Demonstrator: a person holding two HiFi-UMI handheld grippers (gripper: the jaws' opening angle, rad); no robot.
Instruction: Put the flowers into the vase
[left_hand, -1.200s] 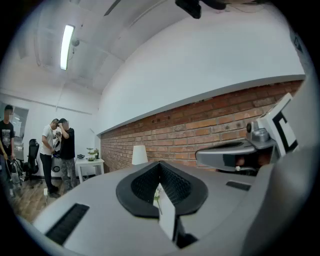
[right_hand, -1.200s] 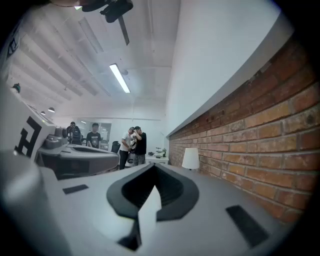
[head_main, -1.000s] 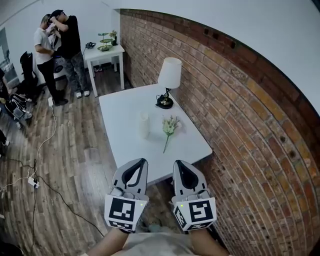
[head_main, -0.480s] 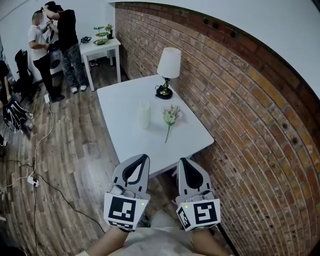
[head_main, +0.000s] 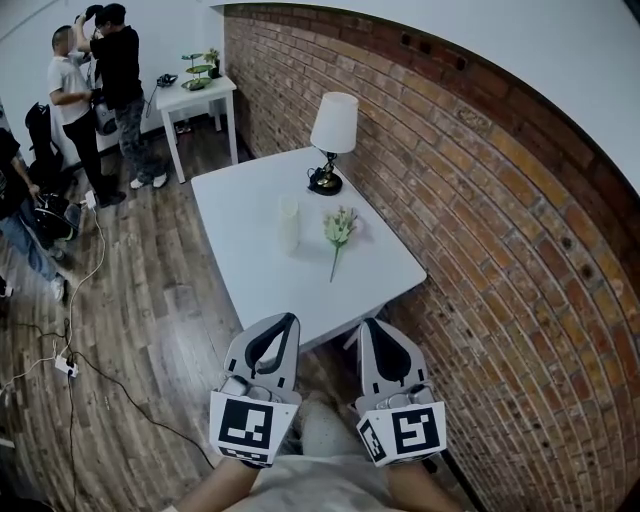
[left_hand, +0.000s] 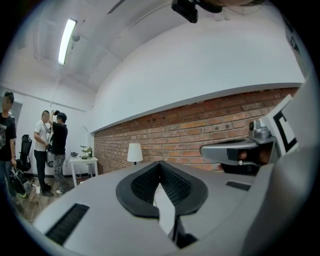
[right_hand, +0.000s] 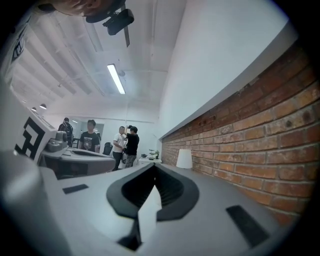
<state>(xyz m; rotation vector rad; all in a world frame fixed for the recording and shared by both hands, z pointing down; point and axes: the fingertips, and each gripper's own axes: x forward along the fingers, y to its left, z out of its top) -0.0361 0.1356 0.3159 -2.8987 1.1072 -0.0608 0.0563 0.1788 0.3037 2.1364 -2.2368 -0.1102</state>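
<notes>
The flowers (head_main: 339, 229), pale blooms on a green stem, lie flat on the white table (head_main: 250, 270), right of the white vase (head_main: 289, 223), which stands upright. Both grippers hover side by side short of the table's near edge, well apart from flowers and vase. My left gripper (head_main: 287, 321) is shut with nothing in it, and its tips meet in the left gripper view (left_hand: 160, 163). My right gripper (head_main: 373, 325) is likewise shut and empty (right_hand: 154, 165). Flowers and vase are hidden behind the jaws in both gripper views.
A lamp (head_main: 333, 128) with a white shade stands at the table's far side against the brick wall (head_main: 480, 230). Farther back are a small white side table (head_main: 195, 95), people (head_main: 95, 90) standing, and cables (head_main: 70, 320) on the wooden floor.
Both grippers have slid slightly lower in the head view, still shut and side by side. The people at the back have shifted, and another person now shows at the left edge.
</notes>
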